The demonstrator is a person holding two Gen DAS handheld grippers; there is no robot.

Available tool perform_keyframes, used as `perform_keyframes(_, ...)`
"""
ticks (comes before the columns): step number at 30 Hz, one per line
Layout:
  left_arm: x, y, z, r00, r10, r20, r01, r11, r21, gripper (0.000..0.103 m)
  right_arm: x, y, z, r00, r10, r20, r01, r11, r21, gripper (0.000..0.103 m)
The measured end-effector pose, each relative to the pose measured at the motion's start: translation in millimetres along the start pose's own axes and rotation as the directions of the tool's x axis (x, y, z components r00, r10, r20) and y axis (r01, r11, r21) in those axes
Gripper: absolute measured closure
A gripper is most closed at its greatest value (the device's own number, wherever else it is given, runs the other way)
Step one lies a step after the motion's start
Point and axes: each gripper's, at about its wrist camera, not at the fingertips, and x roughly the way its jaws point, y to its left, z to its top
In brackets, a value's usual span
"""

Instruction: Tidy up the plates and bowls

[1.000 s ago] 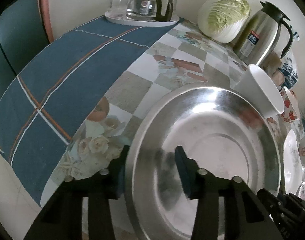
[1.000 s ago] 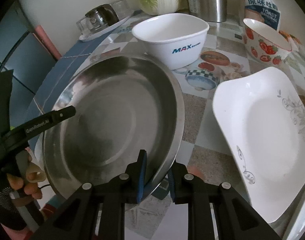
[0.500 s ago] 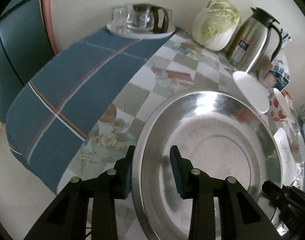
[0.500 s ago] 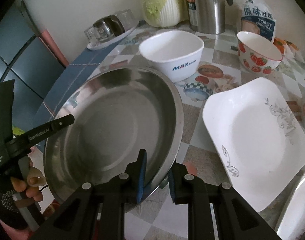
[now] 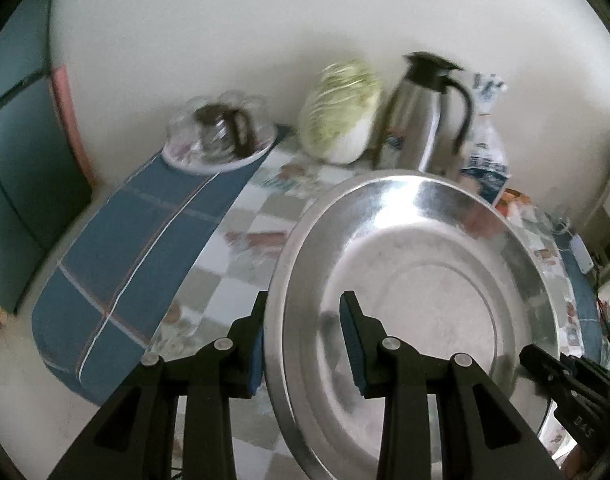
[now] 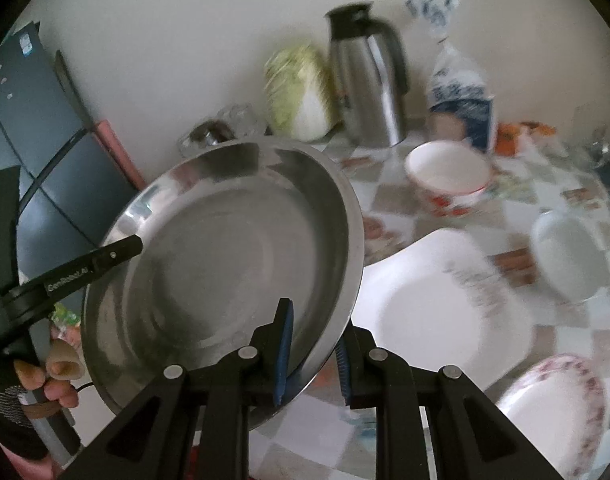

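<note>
A large steel basin point(image 5: 425, 272) is held in the air above the table by both grippers. My left gripper point(image 5: 303, 340) is shut on its left rim, one finger outside and one inside. My right gripper point(image 6: 313, 354) is shut on the basin's point(image 6: 225, 256) right rim. Below lie a white square plate point(image 6: 445, 312), a strawberry bowl point(image 6: 449, 180), a small white bowl point(image 6: 569, 256) and a flower-rimmed plate point(image 6: 553, 404).
At the back by the wall stand a cabbage point(image 5: 341, 112), a steel thermos jug point(image 5: 425, 116), a toast bag point(image 6: 461, 96) and a tray with a glass pot point(image 5: 221, 136). A blue cloth point(image 5: 145, 240) covers the table's left end.
Both grippers have lifted the steel basin up off the table and tilted it. The views now look down from higher, and the white MAX bowl is out of sight.
</note>
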Motion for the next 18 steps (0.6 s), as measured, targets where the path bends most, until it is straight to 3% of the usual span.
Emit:
perform_keyframes(11, -2, -77, 7, 0.999, -0.038, -0.001, 0.038, 0.996, 0.074, 0.067, -50, -59, 9, 0.992, -0.078, 0.098, 0.071, 0.995, 0.073, 0.082)
perform_keyframes(18, 29, -102, -1, 0.995, -0.066, -0.071, 0.069, 0.996, 0.049, 0.067, -56, -92, 8, 0.989, -0.113, 0.094, 0.1, 0.986, 0.134, 0.082)
